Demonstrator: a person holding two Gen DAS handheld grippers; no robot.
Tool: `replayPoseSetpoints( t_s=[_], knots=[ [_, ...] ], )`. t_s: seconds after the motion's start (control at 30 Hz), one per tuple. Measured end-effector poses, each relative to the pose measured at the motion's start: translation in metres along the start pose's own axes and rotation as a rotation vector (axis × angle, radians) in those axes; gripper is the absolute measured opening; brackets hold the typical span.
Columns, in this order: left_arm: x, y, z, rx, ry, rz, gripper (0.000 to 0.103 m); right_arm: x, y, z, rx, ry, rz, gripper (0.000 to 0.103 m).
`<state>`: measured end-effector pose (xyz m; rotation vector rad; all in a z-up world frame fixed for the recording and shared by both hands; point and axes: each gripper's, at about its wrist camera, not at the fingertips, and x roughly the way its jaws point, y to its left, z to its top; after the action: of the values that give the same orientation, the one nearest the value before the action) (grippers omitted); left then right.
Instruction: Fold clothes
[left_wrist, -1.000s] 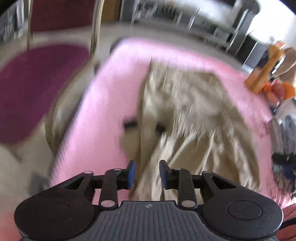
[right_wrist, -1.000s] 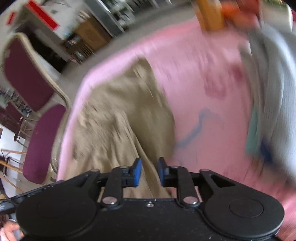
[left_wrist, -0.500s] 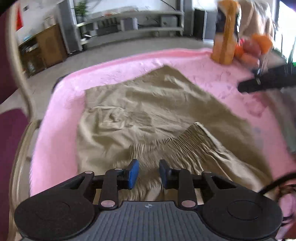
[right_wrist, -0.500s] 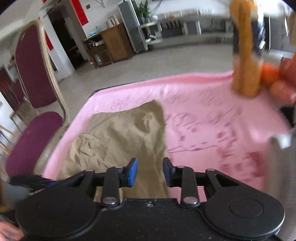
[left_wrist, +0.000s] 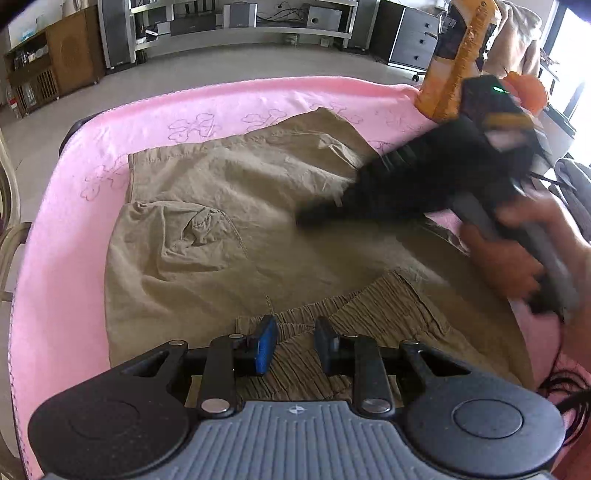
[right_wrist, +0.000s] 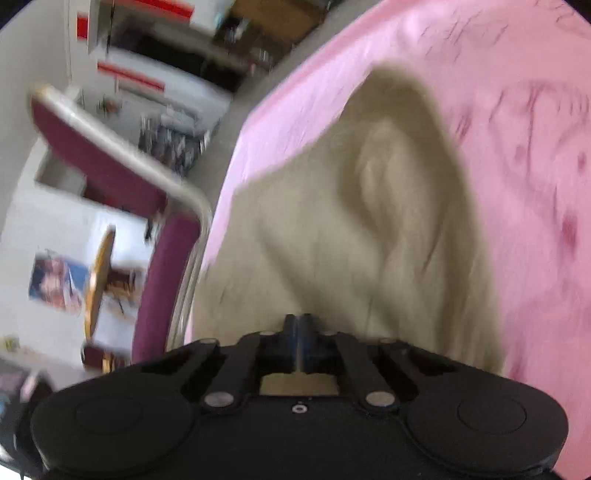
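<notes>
Khaki shorts (left_wrist: 258, 236) lie spread on a pink blanket (left_wrist: 66, 229), the elastic waistband (left_wrist: 369, 314) folded up near me. My left gripper (left_wrist: 293, 341) is open just above the waistband, with nothing between its fingers. My right gripper (right_wrist: 297, 328) is shut with its fingers pressed together; the right wrist view is blurred, and the khaki shorts (right_wrist: 369, 240) lie right at the tips, so I cannot tell whether cloth is pinched. In the left wrist view the right gripper (left_wrist: 306, 219) reaches in from the right over the shorts, held by a hand (left_wrist: 517, 258).
An orange box (left_wrist: 454, 62) and an orange object (left_wrist: 528, 88) stand at the blanket's far right corner. A maroon chair (right_wrist: 147, 236) stands beside the left edge. Shelves and cabinets line the back wall.
The right gripper has closed from open and swung left over the shorts, tilting its view. The left gripper stays open over the waistband, a little closer.
</notes>
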<state>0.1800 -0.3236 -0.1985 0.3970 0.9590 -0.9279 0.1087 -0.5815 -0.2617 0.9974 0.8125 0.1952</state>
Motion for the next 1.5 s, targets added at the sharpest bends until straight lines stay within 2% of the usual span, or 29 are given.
replayPoseSetpoints(
  t_s=[0.03,0.17,0.27,0.3,0.33,0.37,0.4,0.47,0.53,0.6,0.63,0.67,0.73,0.83,0.93,1.03,1.07,1.13,1.17,1.27,1.3,1.37,1.4,1.43,1.5],
  knots=[
    [0.0,0.001,0.0,0.0,-0.001,-0.004,0.024,-0.001,-0.006,0.007,0.012,-0.051,-0.003,0.0],
    [0.0,0.002,-0.001,-0.006,0.0,-0.011,0.024,-0.017,-0.023,0.032,0.067,-0.352,-0.114,0.0],
    [0.001,0.002,-0.002,-0.004,-0.001,-0.007,0.024,-0.032,-0.014,0.031,0.092,-0.465,-0.203,0.001],
    [0.0,0.001,-0.002,-0.005,-0.003,-0.005,0.024,-0.039,-0.006,0.027,0.078,-0.493,-0.248,0.006],
    [0.0,0.001,-0.003,-0.007,-0.007,-0.003,0.024,-0.048,0.006,0.021,0.059,-0.501,-0.296,0.022],
    [-0.001,0.001,-0.004,-0.009,-0.014,-0.001,0.024,-0.058,0.018,0.014,0.039,-0.507,-0.343,0.031],
    [-0.003,0.0,-0.006,-0.011,-0.021,0.0,0.024,-0.068,0.03,0.008,0.02,-0.512,-0.386,0.031],
    [-0.005,0.001,-0.007,-0.022,-0.033,0.003,0.025,-0.099,0.051,-0.005,0.004,-0.494,-0.398,0.031],
    [-0.014,0.005,-0.009,-0.086,-0.037,-0.004,0.027,-0.133,0.076,-0.024,-0.009,-0.47,-0.402,0.035],
    [-0.031,0.01,-0.011,-0.146,-0.058,-0.007,0.026,-0.164,0.102,-0.048,-0.028,-0.454,-0.411,0.047],
    [-0.043,0.01,-0.014,-0.163,-0.076,-0.004,0.027,-0.181,0.114,-0.063,-0.043,-0.454,-0.419,0.058],
    [-0.055,0.01,-0.019,-0.18,-0.095,-0.002,0.028,-0.197,0.124,-0.077,-0.057,-0.454,-0.427,0.069],
    [-0.076,0.012,-0.033,-0.22,-0.128,-0.005,0.034,-0.22,0.134,-0.105,-0.084,-0.456,-0.447,0.081],
    [-0.092,0.016,-0.063,-0.265,-0.115,0.016,0.036,-0.229,0.132,-0.128,-0.075,-0.416,-0.459,0.085],
    [-0.1,0.023,-0.092,-0.306,-0.089,0.069,0.036,-0.216,0.113,-0.148,0.015,-0.35,-0.403,0.085],
    [-0.104,0.032,-0.105,-0.374,-0.094,0.067,0.035,-0.193,0.094,-0.165,0.079,-0.295,-0.339,0.083],
    [-0.103,0.033,-0.105,-0.378,-0.101,0.065,0.032,-0.183,0.089,-0.169,0.091,-0.275,-0.318,0.078],
    [-0.098,0.028,-0.104,-0.348,-0.113,0.101,0.031,-0.162,0.082,-0.179,0.105,-0.242,-0.272,0.04],
    [-0.093,0.024,-0.102,-0.327,-0.107,0.136,0.031,-0.151,0.08,-0.183,0.106,-0.225,-0.245,0.036],
    [-0.079,0.02,-0.101,-0.294,-0.069,0.216,0.03,-0.125,0.083,-0.189,0.072,-0.125,-0.186,0.036],
    [-0.073,0.021,-0.101,-0.293,-0.05,0.235,0.035,-0.117,0.083,-0.189,0.062,-0.089,-0.183,0.036],
    [-0.066,0.024,-0.101,-0.297,-0.021,0.262,0.036,-0.104,0.076,-0.188,0.064,-0.047,-0.251,0.035],
    [-0.065,0.027,-0.102,-0.304,-0.022,0.259,0.039,-0.1,0.07,-0.187,0.071,-0.028,-0.304,0.025],
    [-0.066,0.03,-0.103,-0.313,-0.023,0.252,0.039,-0.101,0.066,-0.186,0.081,-0.025,-0.314,0.009],
    [-0.068,0.036,-0.104,-0.334,-0.029,0.229,0.039,-0.105,0.06,-0.184,0.1,-0.022,-0.332,0.005]
  ],
)
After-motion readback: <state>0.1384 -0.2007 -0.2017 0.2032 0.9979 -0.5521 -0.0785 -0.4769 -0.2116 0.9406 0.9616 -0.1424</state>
